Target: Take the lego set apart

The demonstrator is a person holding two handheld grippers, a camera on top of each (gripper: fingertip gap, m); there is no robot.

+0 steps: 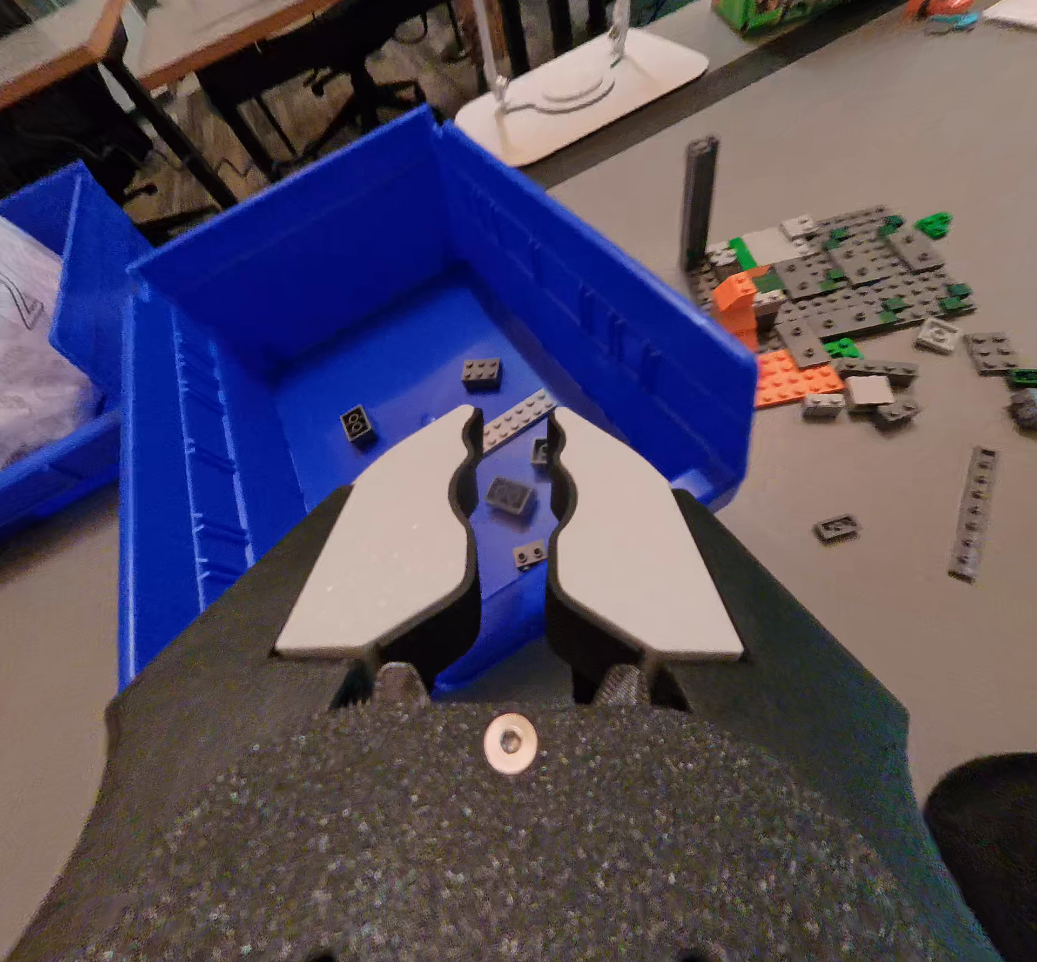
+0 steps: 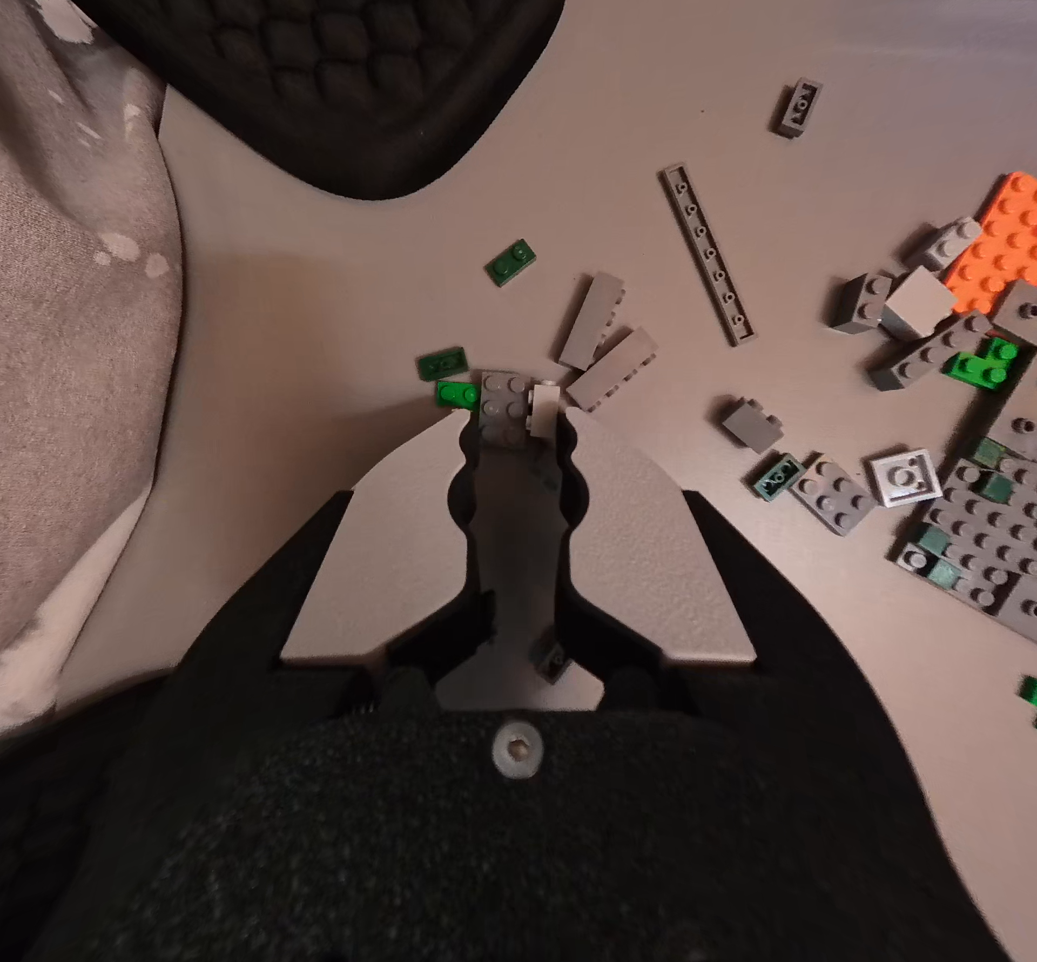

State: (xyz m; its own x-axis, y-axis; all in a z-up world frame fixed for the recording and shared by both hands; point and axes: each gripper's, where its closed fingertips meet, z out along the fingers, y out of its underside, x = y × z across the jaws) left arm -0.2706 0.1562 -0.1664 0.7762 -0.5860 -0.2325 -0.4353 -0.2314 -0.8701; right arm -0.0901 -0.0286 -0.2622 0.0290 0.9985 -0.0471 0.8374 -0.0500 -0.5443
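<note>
Six grey bricks (image 1: 481, 374) in blue bin (image 1: 314, 239); two green plates (image 2: 510, 262).

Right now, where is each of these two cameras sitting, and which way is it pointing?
Left wrist view: sits on the left gripper, looking down along its open fingers into a blue bin holding loose bricks; the lego build lies to the right.
Right wrist view: sits on the right gripper, looking down at the table; its fingers hold a small grey brick cluster.
Shared: the long grey plate and orange plate.
</note>
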